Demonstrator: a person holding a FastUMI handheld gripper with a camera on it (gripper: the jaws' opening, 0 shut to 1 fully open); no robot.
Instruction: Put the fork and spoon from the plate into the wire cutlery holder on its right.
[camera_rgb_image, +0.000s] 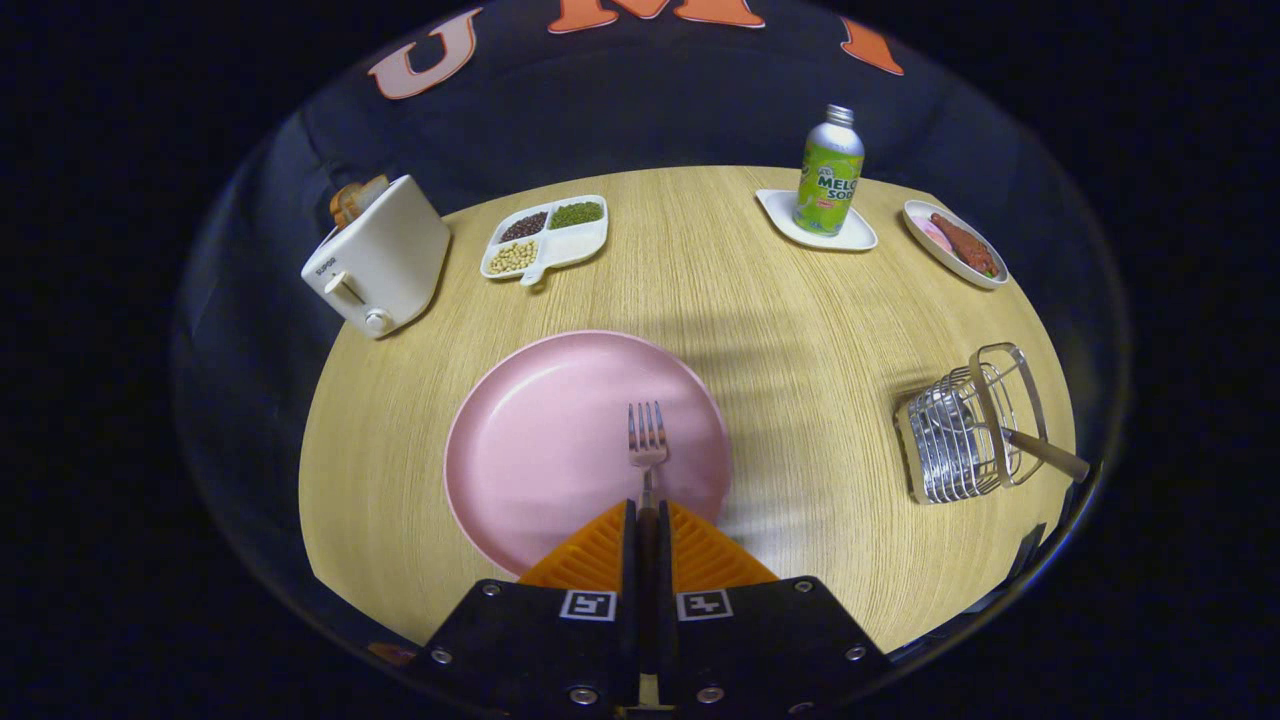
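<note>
Our gripper (647, 520) pinches the fork (648, 442) by its handle, both orange fingers (600, 550) pressed on it.

Just ahead of the fingers we see the tines over the pink plate (540, 440); to its right stands the wire cutlery holder (965, 435), a wooden handle poking out. Beyond sit a toaster (380, 262), a divided bean tray (545, 240), and a soda bottle (828, 172) on its saucer.
</note>
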